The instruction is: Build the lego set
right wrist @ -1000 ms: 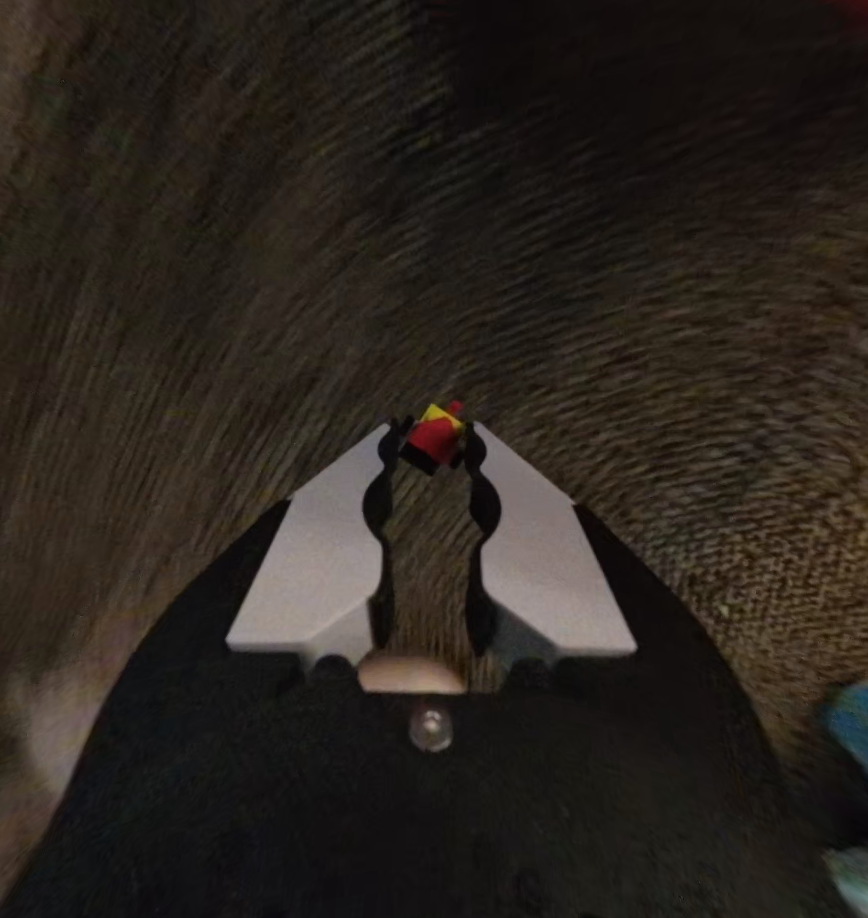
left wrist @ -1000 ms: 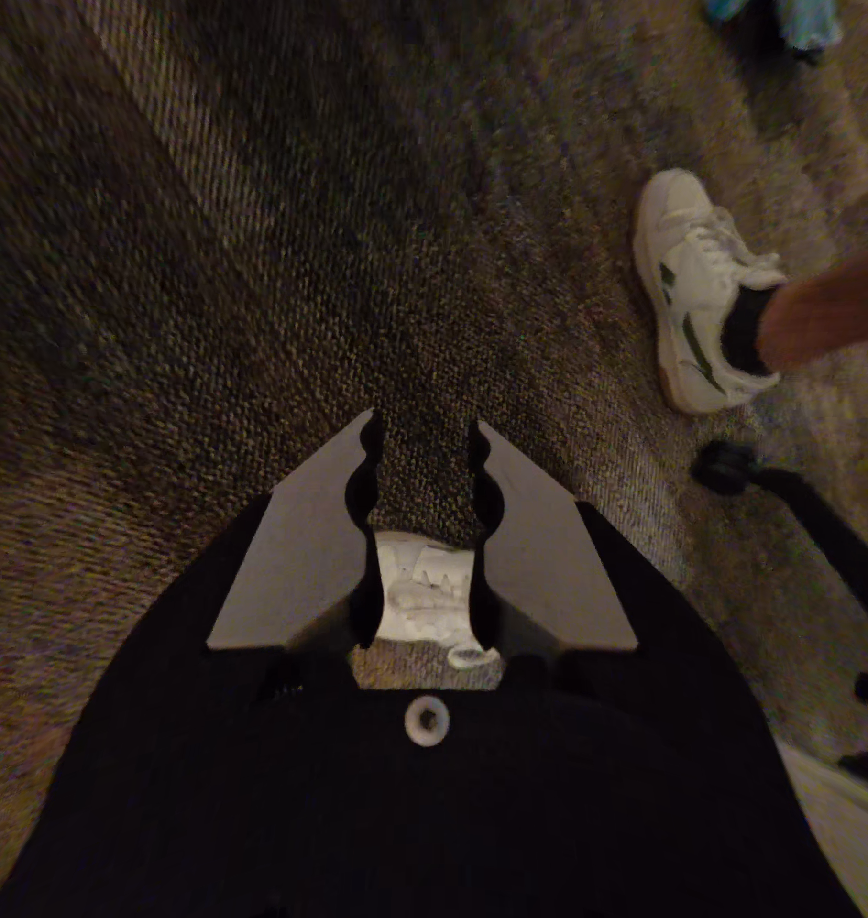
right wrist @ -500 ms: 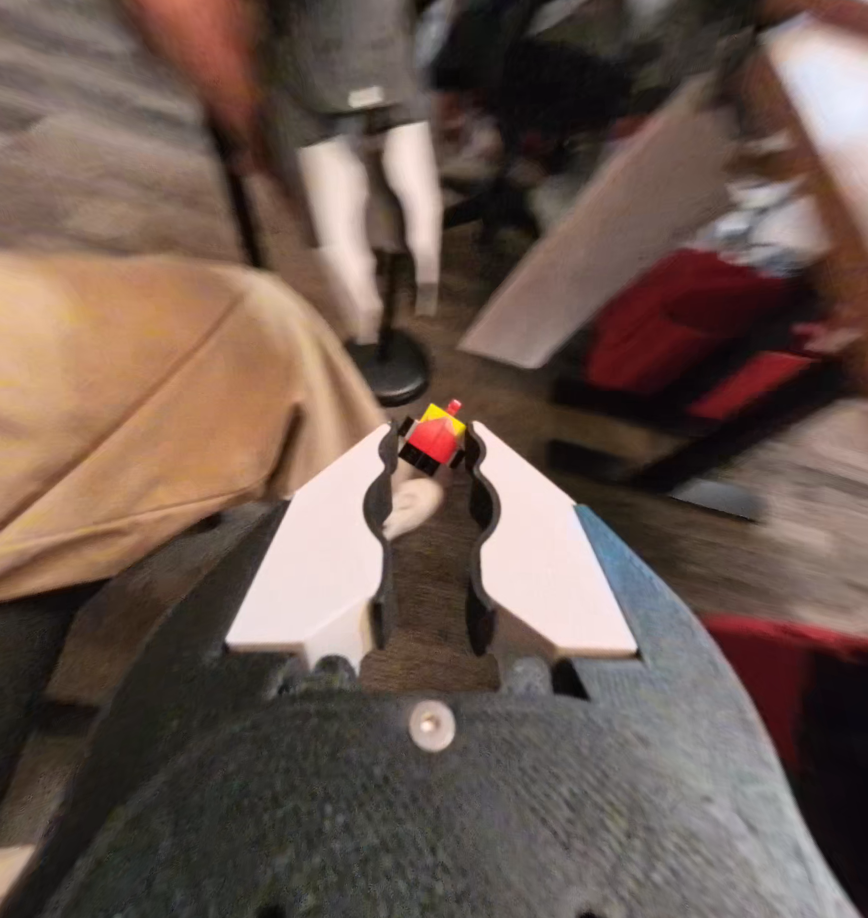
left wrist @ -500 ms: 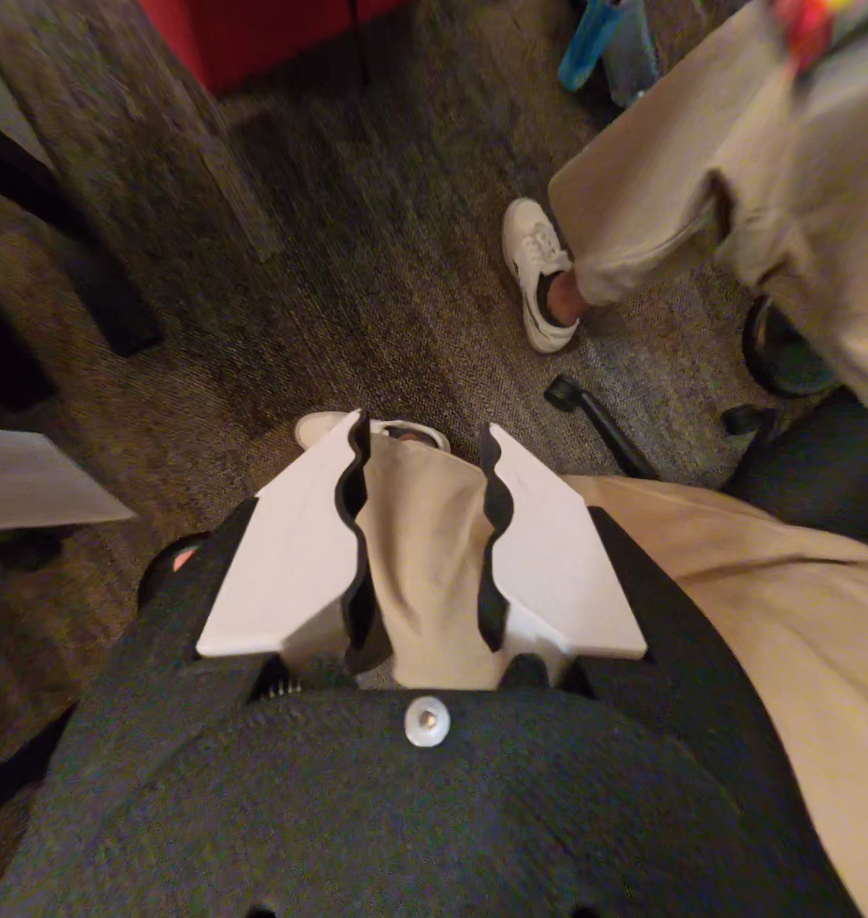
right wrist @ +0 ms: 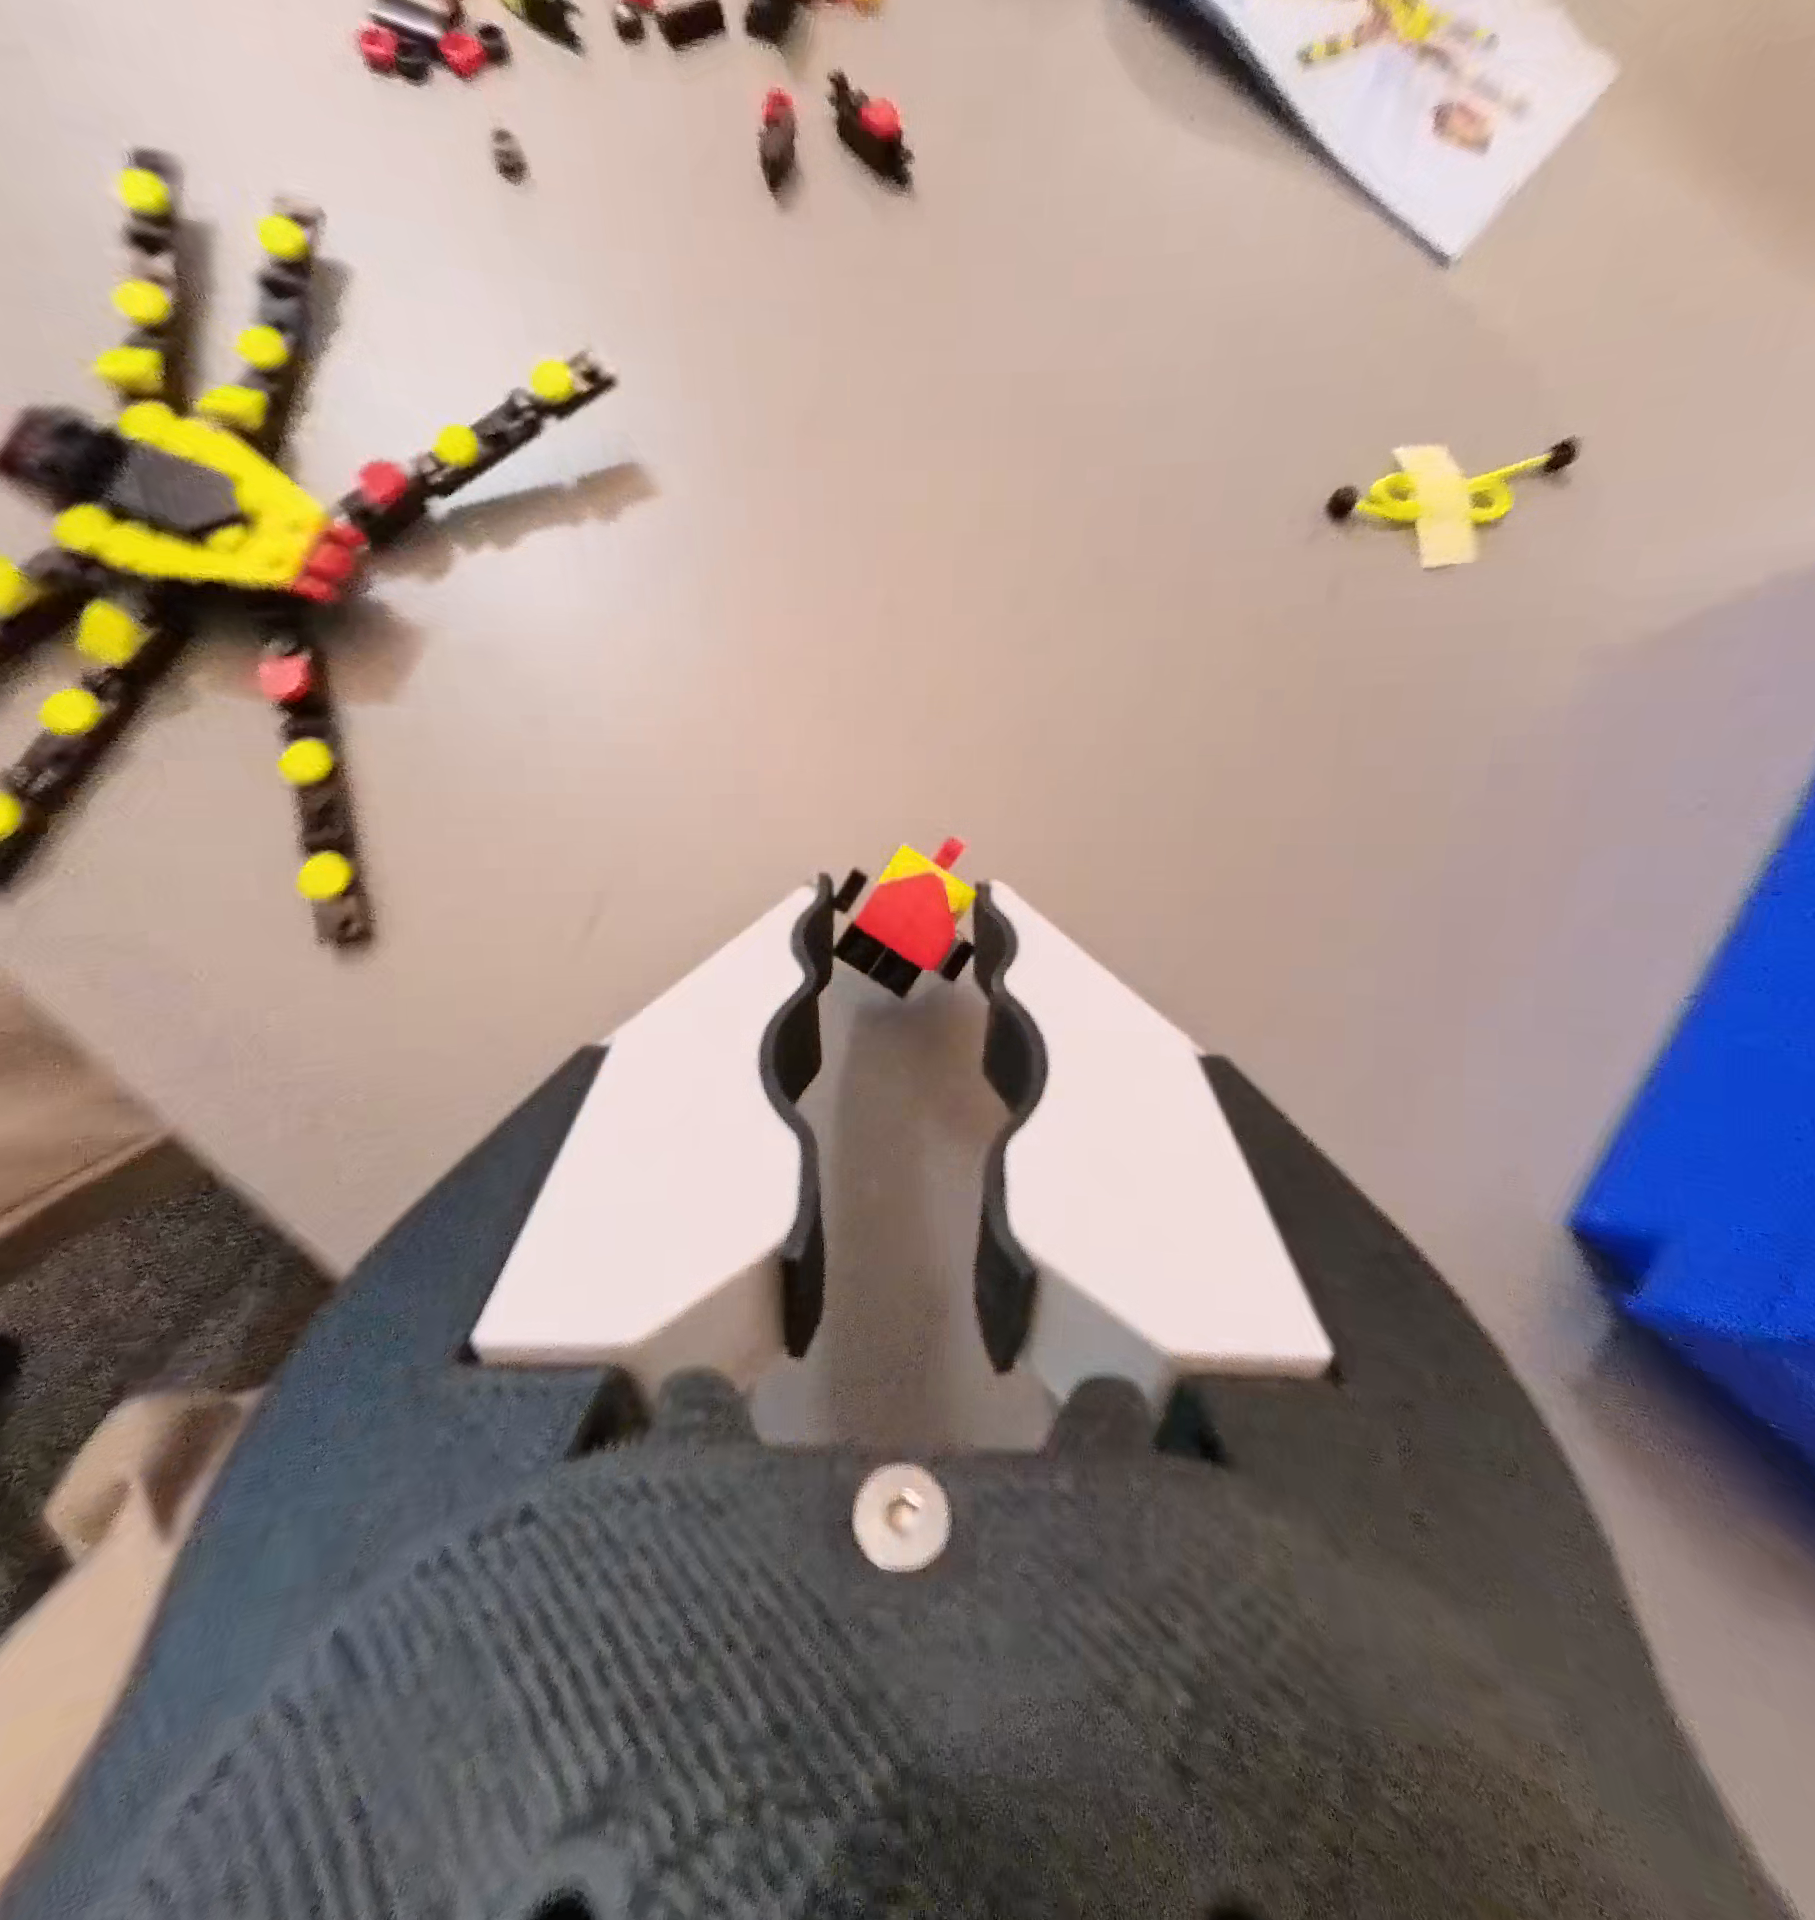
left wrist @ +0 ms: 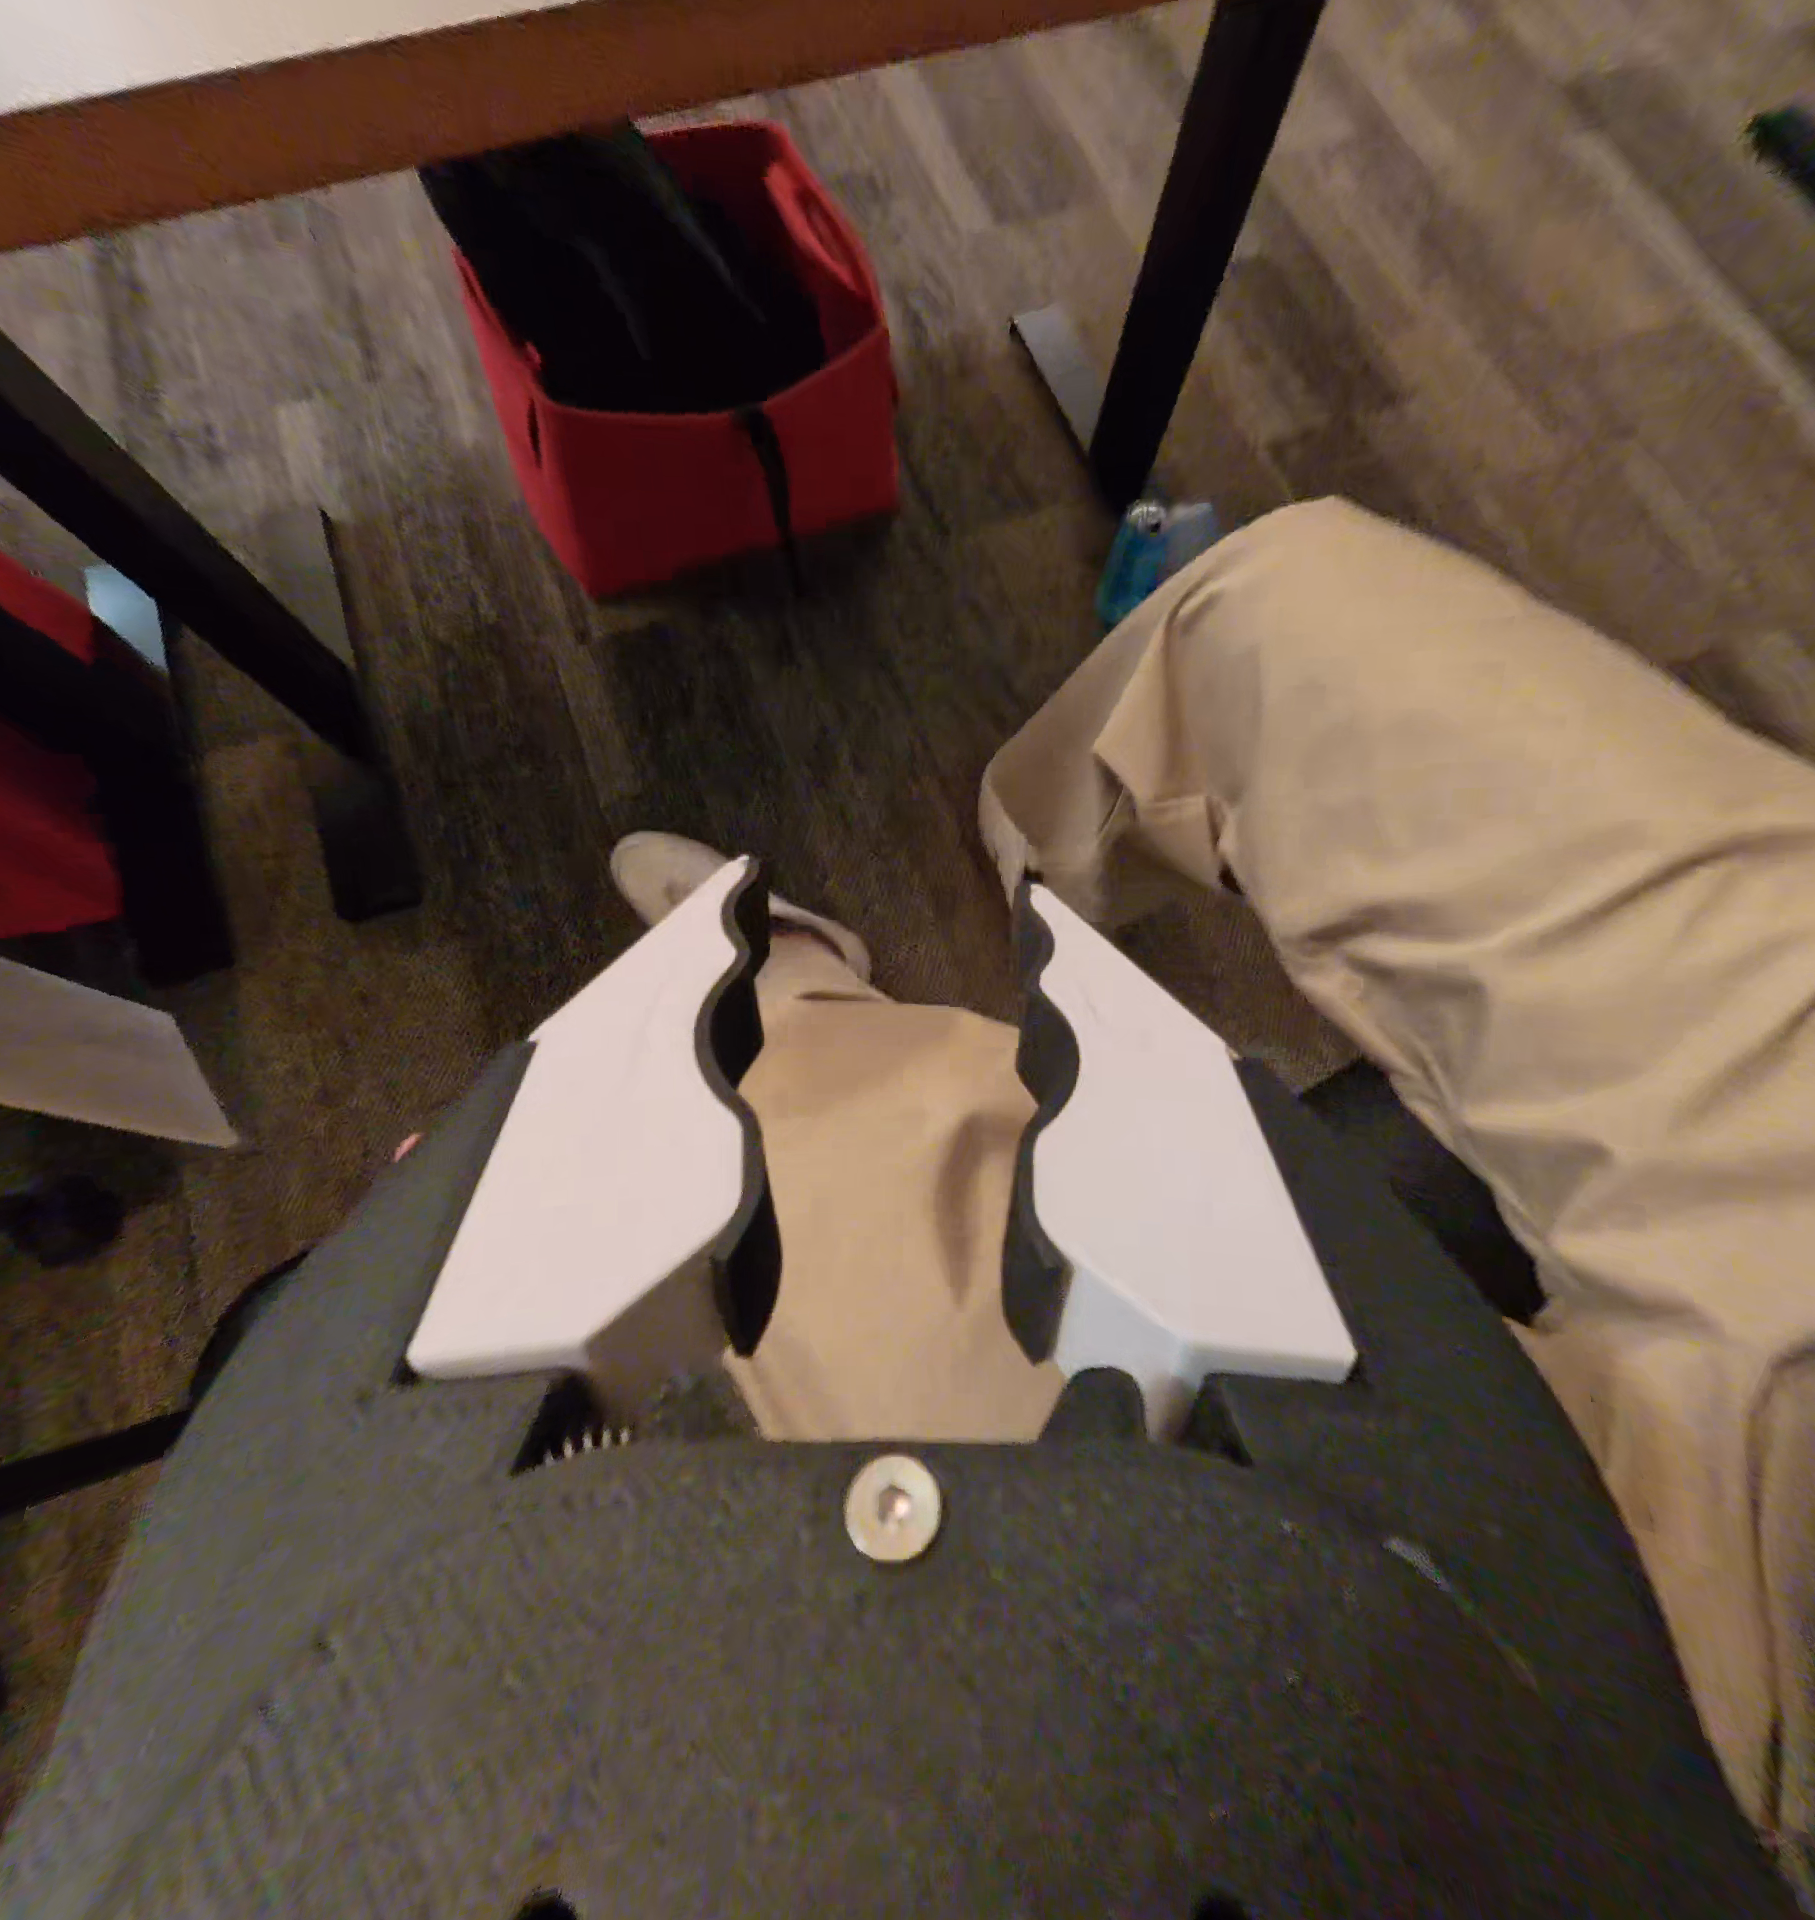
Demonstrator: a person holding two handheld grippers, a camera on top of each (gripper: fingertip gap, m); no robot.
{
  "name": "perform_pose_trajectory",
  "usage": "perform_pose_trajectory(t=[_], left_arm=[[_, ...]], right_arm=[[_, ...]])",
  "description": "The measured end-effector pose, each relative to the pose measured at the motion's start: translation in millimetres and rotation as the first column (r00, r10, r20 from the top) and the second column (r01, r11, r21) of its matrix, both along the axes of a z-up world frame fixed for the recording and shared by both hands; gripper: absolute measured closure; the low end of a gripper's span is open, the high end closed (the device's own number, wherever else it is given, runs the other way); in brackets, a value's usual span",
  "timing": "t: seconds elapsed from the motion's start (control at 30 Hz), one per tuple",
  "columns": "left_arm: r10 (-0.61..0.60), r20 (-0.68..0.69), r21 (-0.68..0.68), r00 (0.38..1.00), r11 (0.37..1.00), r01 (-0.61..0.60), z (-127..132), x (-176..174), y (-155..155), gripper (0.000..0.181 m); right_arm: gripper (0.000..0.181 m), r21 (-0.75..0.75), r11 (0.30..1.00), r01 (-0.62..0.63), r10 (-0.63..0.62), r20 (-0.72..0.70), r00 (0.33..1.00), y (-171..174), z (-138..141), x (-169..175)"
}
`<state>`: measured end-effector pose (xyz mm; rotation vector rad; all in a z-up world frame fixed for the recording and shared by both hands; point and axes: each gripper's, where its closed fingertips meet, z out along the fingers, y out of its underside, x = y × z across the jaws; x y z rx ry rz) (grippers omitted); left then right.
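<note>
My right gripper (right wrist: 903, 914) is shut on a small red, yellow and black lego piece (right wrist: 908, 923) at its fingertips and holds it above the grey table (right wrist: 986, 582). A black and yellow lego spider (right wrist: 186, 520) with several long legs lies on the table to the far left of the gripper. Loose red and black lego pieces (right wrist: 830, 125) lie at the far edge. My left gripper (left wrist: 887, 914) is open and empty, below the table, over a person's beige trouser leg (left wrist: 882, 1164).
A yellow string piece with tape (right wrist: 1443, 499) lies on the table at right. An instruction booklet (right wrist: 1422, 104) is at far right, a blue box (right wrist: 1765, 1091) at the right edge. Under the table stand a red bin (left wrist: 695, 416) and black table legs (left wrist: 1183, 249).
Both views swung up from the dark carpet. The right gripper rose with the lego piece to above the table. The left gripper now faces the table's underside and has opened wider.
</note>
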<state>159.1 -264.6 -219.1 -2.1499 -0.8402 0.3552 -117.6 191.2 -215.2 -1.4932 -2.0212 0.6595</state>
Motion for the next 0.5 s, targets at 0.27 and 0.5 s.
perform_pose_trajectory(t=[0.27,0.5], left_arm=[[0.027,0.035,-0.032,0.999,0.999,-0.026,-26.7,-63.6,-17.2,0.137],[-0.069,0.027,0.096,0.997,0.993,0.066,2.3,-115.8,15.6,0.131]], right_arm=[[0.134,-0.07,0.994,0.088,-0.082,0.085,0.993,10.7,-25.5,-24.3],[0.12,-0.12,0.987,0.106,-0.116,-0.081,0.99,7.0,45.5,26.4]])
